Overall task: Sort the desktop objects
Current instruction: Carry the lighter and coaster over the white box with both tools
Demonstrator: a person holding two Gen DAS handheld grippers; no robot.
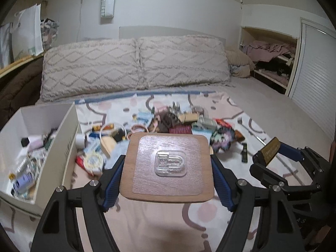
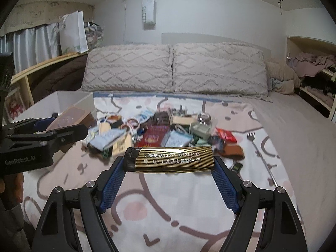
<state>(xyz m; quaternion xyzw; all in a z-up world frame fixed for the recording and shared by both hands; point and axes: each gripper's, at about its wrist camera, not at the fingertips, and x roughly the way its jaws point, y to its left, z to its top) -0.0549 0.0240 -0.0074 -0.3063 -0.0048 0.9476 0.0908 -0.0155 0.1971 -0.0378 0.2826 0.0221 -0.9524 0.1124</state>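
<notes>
While your left gripper (image 1: 168,168) clamps the wooden hook plaque (image 1: 167,168) flat above the blanket, right of the white box (image 1: 69,138), your right gripper (image 2: 169,161) pinches the gold lighter (image 2: 169,158) endwise. The lighter's smooth ends could slip. Release the plaque over the box, not its rim.

Both wrist views face the pillows (image 1: 134,63), sharing the clutter pile (image 2: 163,130).
</notes>
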